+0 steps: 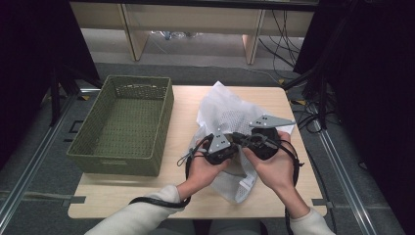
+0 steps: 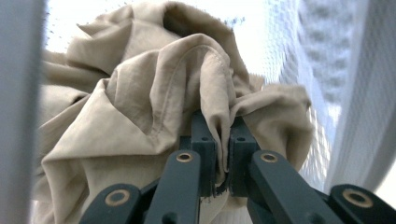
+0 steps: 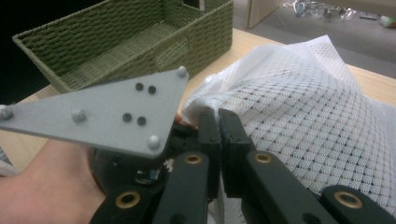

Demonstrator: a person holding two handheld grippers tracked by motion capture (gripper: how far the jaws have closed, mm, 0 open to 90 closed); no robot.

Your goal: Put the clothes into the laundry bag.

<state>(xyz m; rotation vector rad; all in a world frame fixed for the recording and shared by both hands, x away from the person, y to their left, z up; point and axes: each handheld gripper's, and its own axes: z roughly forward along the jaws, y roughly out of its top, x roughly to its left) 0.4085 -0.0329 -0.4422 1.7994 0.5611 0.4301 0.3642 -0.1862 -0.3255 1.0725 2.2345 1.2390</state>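
A white mesh bag (image 1: 225,110) lies crumpled on the wooden table (image 1: 147,196), and both hands meet at its near side. In the left gripper view my left gripper (image 2: 223,140) is shut on a fold of beige cloth (image 2: 140,102), with the bag's mesh (image 2: 327,70) around it. My right gripper (image 3: 217,119) is shut on the edge of the mesh bag (image 3: 299,102). The left gripper's grey plate (image 3: 107,112) sits close beside it. From above, the left gripper (image 1: 230,147) and the right gripper (image 1: 242,138) point at each other, almost touching.
A green woven basket (image 1: 125,161) stands on the table's left half, seemingly empty, and appears behind the hands as the basket (image 3: 140,42). Cables trail from both grippers over the table's front edge. Table legs and cables stand on the floor beyond.
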